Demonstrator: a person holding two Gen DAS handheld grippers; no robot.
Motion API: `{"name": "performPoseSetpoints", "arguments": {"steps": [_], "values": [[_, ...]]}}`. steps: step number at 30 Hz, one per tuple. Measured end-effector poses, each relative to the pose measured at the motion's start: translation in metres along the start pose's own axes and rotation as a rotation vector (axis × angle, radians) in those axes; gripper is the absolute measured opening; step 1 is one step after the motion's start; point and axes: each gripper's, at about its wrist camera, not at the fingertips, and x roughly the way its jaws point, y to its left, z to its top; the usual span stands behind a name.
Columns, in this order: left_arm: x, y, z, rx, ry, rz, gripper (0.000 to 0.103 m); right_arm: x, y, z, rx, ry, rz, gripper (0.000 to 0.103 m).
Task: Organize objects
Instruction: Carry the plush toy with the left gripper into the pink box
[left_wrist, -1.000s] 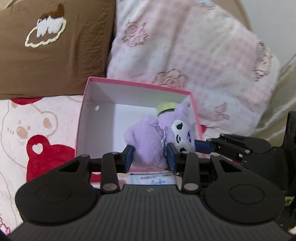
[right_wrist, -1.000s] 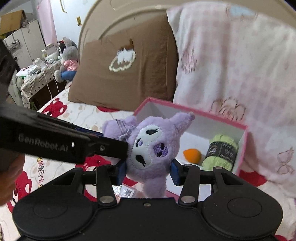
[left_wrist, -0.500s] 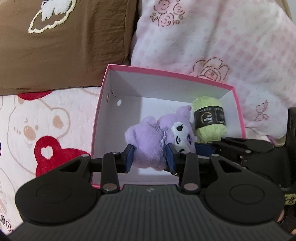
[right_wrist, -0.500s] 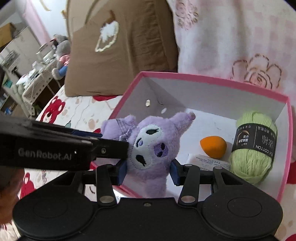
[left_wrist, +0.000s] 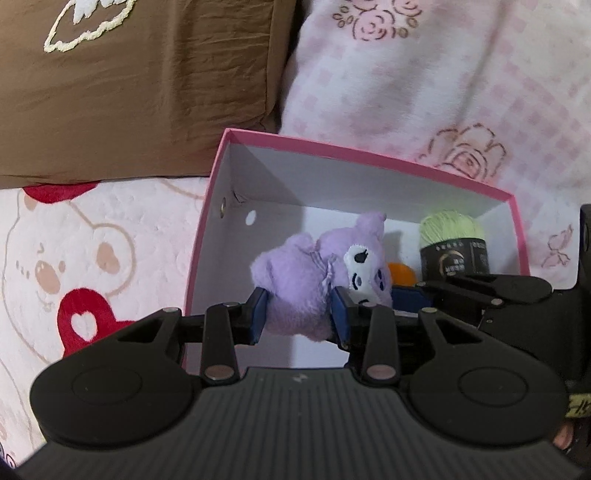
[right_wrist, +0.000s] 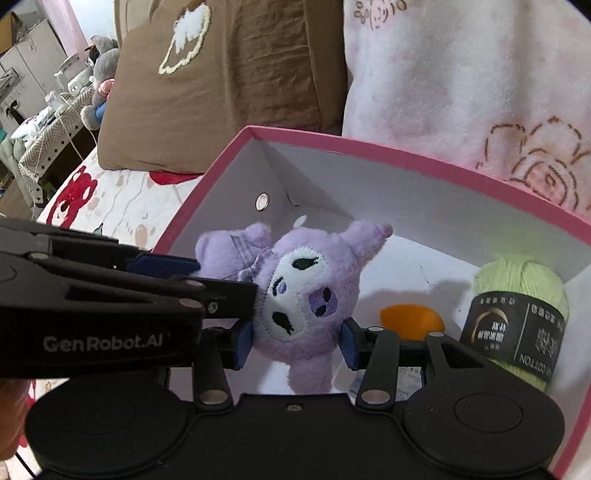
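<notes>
A purple plush toy (left_wrist: 314, 280) with a white face is held by both grippers over the open pink box (left_wrist: 362, 151). My left gripper (left_wrist: 299, 319) is shut on the toy's body. My right gripper (right_wrist: 295, 341) is shut on the toy's head (right_wrist: 303, 295). The toy hangs inside the pink box's (right_wrist: 424, 158) white interior, above its floor. A green yarn ball (right_wrist: 517, 317) with a black label and an orange egg-shaped object (right_wrist: 410, 319) lie in the box at the right; both also show in the left wrist view, yarn (left_wrist: 454, 247) and orange object (left_wrist: 402, 273).
A brown pillow (left_wrist: 140, 85) and a pink-checked pillow (left_wrist: 443, 74) lean behind the box. The box sits on a bear-and-heart printed blanket (left_wrist: 74, 266). A paper slip (right_wrist: 406, 380) lies on the box floor. A cluttered table (right_wrist: 48, 122) stands far left.
Both grippers have carried the plush toy forward and down into the box. The box now fills more of both views, and the orange object shows beside the toy.
</notes>
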Motion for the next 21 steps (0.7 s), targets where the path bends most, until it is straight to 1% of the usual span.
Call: {"name": "performPoseSetpoints", "arguments": {"steps": [4, 7, 9, 16, 21], "values": [[0.009, -0.002, 0.008, 0.015, 0.007, 0.019, 0.035, 0.011, -0.015, 0.008, 0.076, 0.031, 0.052, 0.052], [0.013, -0.003, 0.008, 0.052, 0.006, 0.027, 0.035, 0.016, -0.02, 0.008, 0.099, 0.035, 0.059, 0.052], [0.017, -0.003, 0.008, 0.061, 0.012, 0.028, 0.035, 0.021, -0.018, 0.006, 0.094, 0.047, 0.065, 0.052], [0.03, -0.006, 0.006, 0.068, 0.025, 0.025, 0.036, 0.031, -0.019, 0.006, 0.053, 0.087, 0.028, 0.053], [0.035, -0.007, 0.0, 0.084, 0.035, 0.026, 0.033, 0.039, -0.026, 0.002, 0.073, 0.135, 0.047, 0.056]]}}
